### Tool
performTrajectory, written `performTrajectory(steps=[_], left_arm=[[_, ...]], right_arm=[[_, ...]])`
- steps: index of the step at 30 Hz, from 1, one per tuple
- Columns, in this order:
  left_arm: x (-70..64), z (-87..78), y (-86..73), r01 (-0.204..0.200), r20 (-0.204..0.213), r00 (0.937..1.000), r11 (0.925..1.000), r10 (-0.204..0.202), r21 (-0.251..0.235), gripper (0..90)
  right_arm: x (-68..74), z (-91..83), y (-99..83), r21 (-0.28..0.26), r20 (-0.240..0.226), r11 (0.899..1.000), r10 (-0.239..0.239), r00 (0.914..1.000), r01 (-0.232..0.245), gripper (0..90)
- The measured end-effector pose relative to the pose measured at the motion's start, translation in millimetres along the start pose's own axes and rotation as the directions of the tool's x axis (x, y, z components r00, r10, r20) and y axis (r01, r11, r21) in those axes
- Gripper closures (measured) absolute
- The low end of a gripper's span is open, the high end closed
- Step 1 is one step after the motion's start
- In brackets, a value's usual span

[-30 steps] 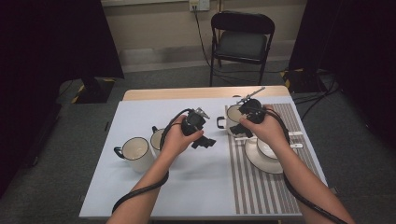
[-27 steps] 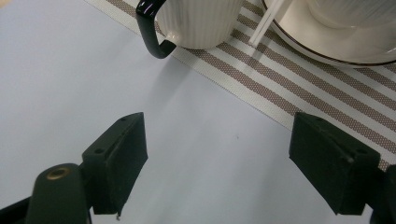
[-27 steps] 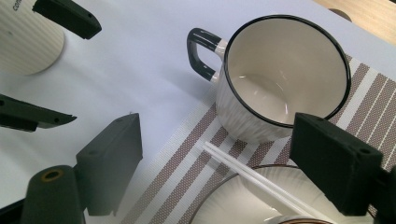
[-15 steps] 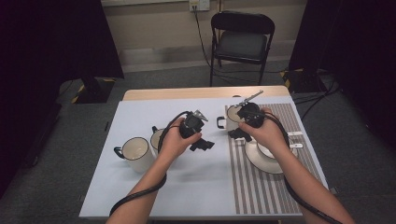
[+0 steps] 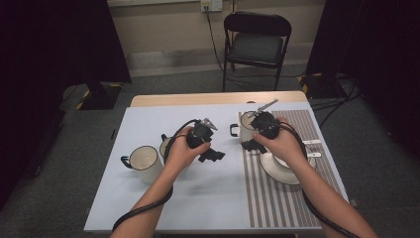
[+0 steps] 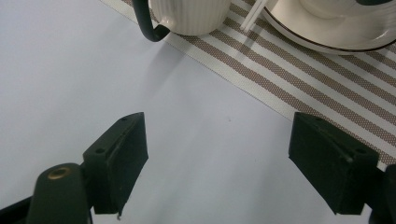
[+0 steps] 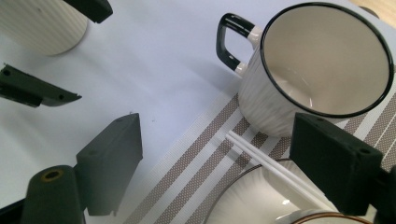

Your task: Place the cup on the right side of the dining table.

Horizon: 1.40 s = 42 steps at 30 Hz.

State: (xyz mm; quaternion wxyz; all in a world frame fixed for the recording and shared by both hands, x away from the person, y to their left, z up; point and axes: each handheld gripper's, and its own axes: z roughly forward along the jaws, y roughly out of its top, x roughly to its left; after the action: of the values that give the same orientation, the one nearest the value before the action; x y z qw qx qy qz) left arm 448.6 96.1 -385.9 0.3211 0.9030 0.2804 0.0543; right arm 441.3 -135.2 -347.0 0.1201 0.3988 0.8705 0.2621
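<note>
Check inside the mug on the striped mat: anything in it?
The mug looks empty: bare cream wall and bottom show. The right gripper's jaw covers its near rim.

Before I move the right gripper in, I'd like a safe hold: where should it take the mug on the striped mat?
Probably the mug rim or wall, from above on the side away from its black handle. It stands upright and empty, and the open right gripper is already beside it.

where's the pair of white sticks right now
In the right gripper view the white sticks lie on the striped mat, between the black-rimmed mug and the saucer, their far end resting on the saucer's rim.
</note>
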Motion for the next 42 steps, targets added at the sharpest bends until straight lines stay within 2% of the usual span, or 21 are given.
performTrajectory(steps=[8, 13, 20, 22, 24, 32, 33, 41, 42], left_arm=[[-1.6, 0.7, -4.4, -0.001, 0.0, 1.0, 1.0, 0.001, 0.003, 19.4], [-5.2, 1.2, -7.3, 0.0, 0.023, 0.9997, 1.0, 0.0, 0.002, 19.3], [-7.3, 2.1, -13.2, 0.011, 0.027, 0.9996, 0.9999, -0.011, 0.002, 19.4], [-7.9, 2.3, -14.4, -0.002, 0.032, 0.9995, 1.0, 0.002, 0.004, 19.4], [-9.1, 2.7, -15.0, 0.005, 0.034, 0.9994, 1.0, -0.005, -0.001, 19.4], [-12.6, 0.7, -17.8, -0.009, 0.036, 0.9993, 1.0, 0.009, 0.002, 19.5], [-13.3, -0.3, -19.1, -0.022, 0.024, 0.9995, 0.9996, 0.021, 0.015, 19.4], [-15.8, 1.1, -27.4, -0.002, 0.049, 0.9988, 1.0, 0.002, 0.006, 19.6], [-15.7, 0.8, -27.6, -0.011, 0.051, 0.9986, 0.9999, 0.011, 0.01, 19.6]], right_arm=[[0.8, 0.3, -5.3, 0.002, -0.012, 1.0, -0.002, 0.9999, 0.002, 16.3], [3.4, 1.1, -7.8, 0.002, -0.024, 1.0, -0.008, 0.9997, 0.008, 16.3], [6.8, 0.9, -10.9, 0.006, -0.032, 1.0, -0.018, 0.9993, 0.018, 16.3], [8.1, 1.1, -12.3, 0.002, -0.038, 1.0, -0.018, 0.9991, 0.018, 16.3], [8.5, 1.4, -13.0, 0.0, -0.041, 1.0, -0.02, 0.999, 0.02, 16.3], [11.7, 3.2, -17.7, 0.005, -0.052, 1.0, -0.021, 0.9984, 0.021, 16.3], [12.0, 2.9, -19.0, -0.002, -0.058, 1.0, -0.021, 0.9981, 0.021, 16.3], [16.2, 4.5, -23.3, -0.006, -0.07, 1.0, -0.029, 0.9971, 0.029, 16.2], [16.8, 4.4, -23.4, -0.009, -0.074, 1.0, -0.029, 0.9969, 0.029, 16.2]])
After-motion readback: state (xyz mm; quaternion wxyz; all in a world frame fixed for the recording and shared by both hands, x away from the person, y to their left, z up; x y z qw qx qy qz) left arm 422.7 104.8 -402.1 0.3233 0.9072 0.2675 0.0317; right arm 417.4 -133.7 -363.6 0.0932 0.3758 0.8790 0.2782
